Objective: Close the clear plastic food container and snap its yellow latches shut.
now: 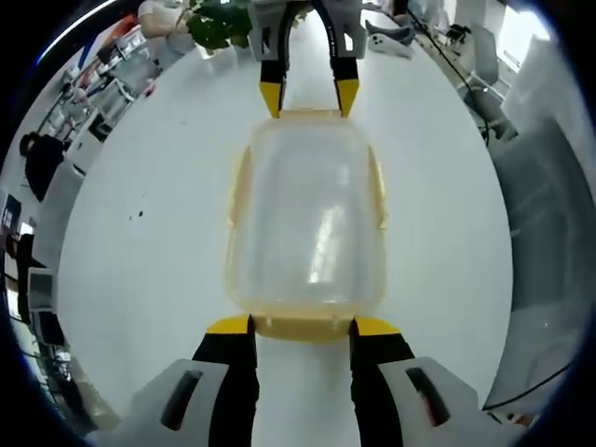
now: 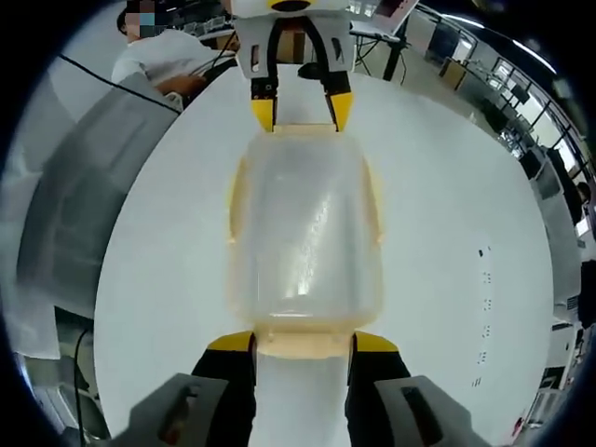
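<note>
Left gripper view: clear container point(image 1: 307, 219), lid on, nothing visible inside, flat on white table point(image 1: 140, 279). Left gripper point(image 1: 303, 326) spread, jaws flanking near yellow latch point(image 1: 303, 328). Right gripper point(image 1: 309, 98) spread at far end.

Right gripper view: same container point(image 2: 305, 233), right gripper point(image 2: 303, 343) straddling its near latch point(image 2: 303, 346), left gripper point(image 2: 303, 112) opposite, spread.

Container boxed in at both ends, long sides free.
Left gripper point(image 1: 303, 326) straddles one end latch of the container point(image 1: 307, 219), right gripper point(image 1: 309, 98) the opposite end; bare white table point(image 1: 140, 279) runs wide along both long sides. Plant point(image 1: 216, 26) and clutter stand at the table's far edge, well apart.
</note>
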A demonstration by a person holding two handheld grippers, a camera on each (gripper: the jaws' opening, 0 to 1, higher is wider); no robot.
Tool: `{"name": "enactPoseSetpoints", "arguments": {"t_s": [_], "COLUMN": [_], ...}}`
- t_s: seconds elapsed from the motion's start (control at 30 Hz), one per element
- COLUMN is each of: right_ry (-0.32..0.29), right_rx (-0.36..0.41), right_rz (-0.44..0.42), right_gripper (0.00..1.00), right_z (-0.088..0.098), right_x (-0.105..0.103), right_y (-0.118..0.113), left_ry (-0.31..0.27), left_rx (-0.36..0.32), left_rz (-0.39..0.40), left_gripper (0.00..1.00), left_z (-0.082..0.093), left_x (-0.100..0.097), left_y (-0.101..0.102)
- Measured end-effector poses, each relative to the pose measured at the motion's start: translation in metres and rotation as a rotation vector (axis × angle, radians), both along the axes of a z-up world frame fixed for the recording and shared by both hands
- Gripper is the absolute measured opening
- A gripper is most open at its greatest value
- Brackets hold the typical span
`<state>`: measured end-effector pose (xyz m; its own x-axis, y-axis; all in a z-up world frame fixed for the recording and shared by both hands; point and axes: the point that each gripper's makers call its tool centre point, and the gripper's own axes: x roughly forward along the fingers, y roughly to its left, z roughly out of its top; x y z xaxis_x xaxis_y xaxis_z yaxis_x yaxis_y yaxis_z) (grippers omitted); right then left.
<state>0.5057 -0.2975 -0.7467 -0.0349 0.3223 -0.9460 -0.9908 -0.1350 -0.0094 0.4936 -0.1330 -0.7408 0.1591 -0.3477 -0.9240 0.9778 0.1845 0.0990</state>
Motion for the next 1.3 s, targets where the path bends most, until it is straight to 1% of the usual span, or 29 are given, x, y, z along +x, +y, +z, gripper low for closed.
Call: {"name": "enactPoseSetpoints", "arguments": {"t_s": [0.13, 0.27, 0.43, 0.47, 0.53, 0.57, 0.63, 0.67, 0.7, 0.77, 0.8, 0.83, 0.9, 1.0, 1.03, 1.1, 1.13, 1.17, 1.23, 1.3], "right_ry": [0.004, 0.012, 0.024, 0.031, 0.075, 0.067, 0.044, 0.049, 0.048, 0.036, 0.036, 0.034, 0.029, 0.049, 0.057, 0.065, 0.077, 0.095, 0.099, 0.116], "right_rx": [0.003, 0.008, 0.017, 0.031, 0.031, 0.033, 0.036, 0.029, 0.028, 0.034, 0.04, 0.053, 0.069, 0.09, 0.098, 0.125, 0.144, 0.151, 0.21, 0.227], "right_rz": [0.0, 0.001, -0.007, -0.013, -0.089, -0.081, -0.048, -0.054, -0.054, -0.066, -0.072, -0.08, -0.094, -0.123, -0.133, -0.175, -0.212, -0.232, -0.282, -0.333], "right_gripper": [0.35, 0.35, 0.37, 0.37, 0.39, 0.4, 0.42, 0.43, 0.44, 0.5, 0.5, 0.48, 0.47, 0.47, 0.47, 0.47, 0.46, 0.45, 0.44, 0.46], "right_z": [0.0, -0.001, -0.001, 0.0, -0.001, -0.001, -0.002, -0.003, -0.003, -0.002, 0.0, 0.002, 0.005, 0.008, 0.009, 0.013, 0.016, 0.017, 0.023, 0.024], "right_x": [0.0, 0.0, -0.002, -0.002, -0.004, -0.003, -0.004, -0.004, -0.004, -0.001, -0.001, 0.0, 0.0, -0.002, -0.003, -0.002, -0.002, -0.003, 0.001, 0.002], "right_y": [0.0, 0.0, 0.0, 0.001, -0.001, -0.001, -0.004, -0.005, -0.006, -0.007, -0.007, -0.008, -0.008, -0.008, -0.007, -0.003, -0.001, 0.0, 0.008, 0.01], "left_ry": [0.022, 0.025, 0.029, 0.037, 0.044, 0.05, 0.055, 0.053, 0.045, 0.05, 0.05, 0.047, 0.041, 0.044, 0.049, 0.066, 0.06, 0.053, 0.053, 0.036], "left_rx": [-0.016, -0.026, -0.019, -0.02, -0.022, -0.018, -0.007, 0.001, 0.019, 0.005, -0.009, -0.016, -0.041, -0.127, -0.135, -0.178, -0.189, -0.2, -0.217, -0.202], "left_rz": [0.012, 0.003, 0.0, -0.001, -0.005, -0.003, 0.017, 0.026, 0.062, 0.067, 0.076, 0.083, 0.106, 0.141, 0.155, 0.205, 0.223, 0.23, 0.256, 0.284], "left_gripper": [0.36, 0.36, 0.37, 0.37, 0.38, 0.37, 0.35, 0.36, 0.38, 0.4, 0.39, 0.38, 0.39, 0.38, 0.39, 0.44, 0.46, 0.45, 0.44, 0.41], "left_z": [-0.003, -0.003, -0.004, -0.005, -0.004, -0.004, -0.006, -0.007, -0.008, -0.007, -0.004, -0.002, 0.002, 0.014, 0.019, 0.024, 0.026, 0.028, 0.03, 0.028], "left_x": [-0.002, -0.002, -0.002, -0.003, -0.003, -0.003, -0.003, -0.002, -0.001, -0.002, -0.002, -0.003, -0.002, -0.001, 0.0, 0.001, 0.003, 0.004, 0.003, 0.006], "left_y": [0.0, -0.001, 0.001, 0.001, 0.002, 0.004, 0.008, 0.01, 0.015, 0.016, 0.016, 0.016, 0.015, 0.004, 0.002, -0.004, -0.005, -0.007, -0.01, -0.008]}}
